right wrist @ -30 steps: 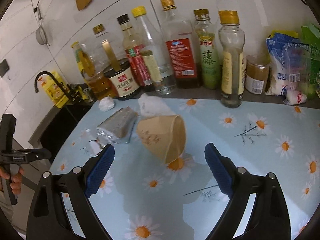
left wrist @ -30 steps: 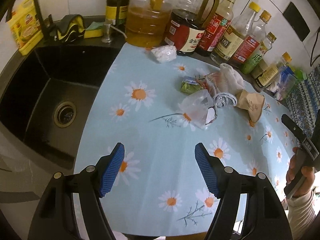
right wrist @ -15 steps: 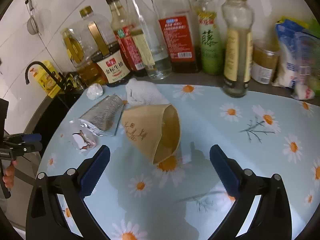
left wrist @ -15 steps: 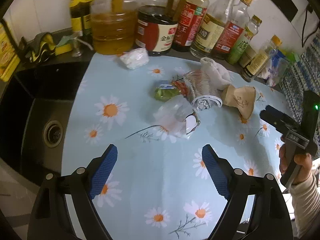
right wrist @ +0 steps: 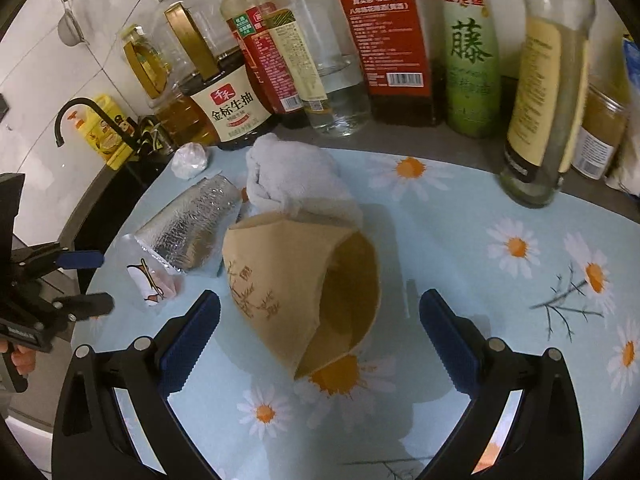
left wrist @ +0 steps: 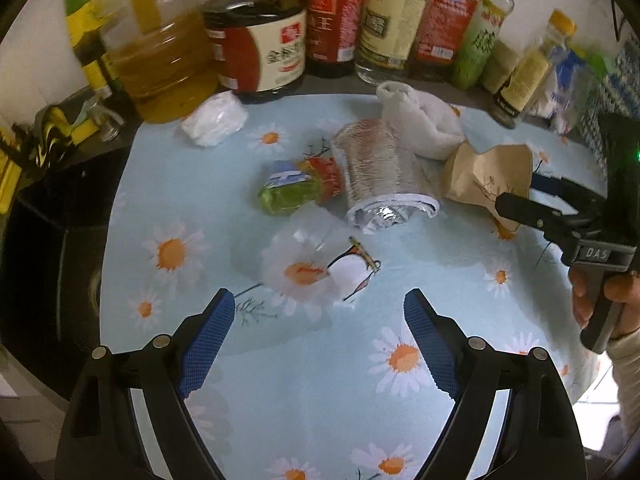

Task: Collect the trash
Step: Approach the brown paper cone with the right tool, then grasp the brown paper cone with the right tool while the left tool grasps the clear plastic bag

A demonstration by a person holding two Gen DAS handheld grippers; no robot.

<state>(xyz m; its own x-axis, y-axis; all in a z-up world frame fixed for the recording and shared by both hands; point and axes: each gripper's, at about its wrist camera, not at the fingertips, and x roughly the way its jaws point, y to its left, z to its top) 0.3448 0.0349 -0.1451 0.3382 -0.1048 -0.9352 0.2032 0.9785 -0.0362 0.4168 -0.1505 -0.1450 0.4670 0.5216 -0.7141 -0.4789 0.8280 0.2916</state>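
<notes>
Trash lies on the daisy-print cloth: a clear plastic bag (left wrist: 312,256), a green and red wrapper (left wrist: 296,188), a silver foil pouch (left wrist: 380,172), a white crumpled cloth (left wrist: 420,124), a brown paper cup (right wrist: 304,288) on its side and a white wad (left wrist: 212,120). My left gripper (left wrist: 320,336) is open just short of the clear bag. My right gripper (right wrist: 320,340) is open with its fingers on either side of the paper cup, which also shows in the left wrist view (left wrist: 488,176).
A row of oil and sauce bottles (right wrist: 384,40) stands along the wall behind the trash. A tall glass bottle (right wrist: 548,92) stands at the right. A black sink (left wrist: 48,240) with a faucet (right wrist: 76,116) lies to the left.
Both grippers have moved forward toward the trash. The left one has closed in on the clear bag, the right one on the paper cup. Both stay open.
</notes>
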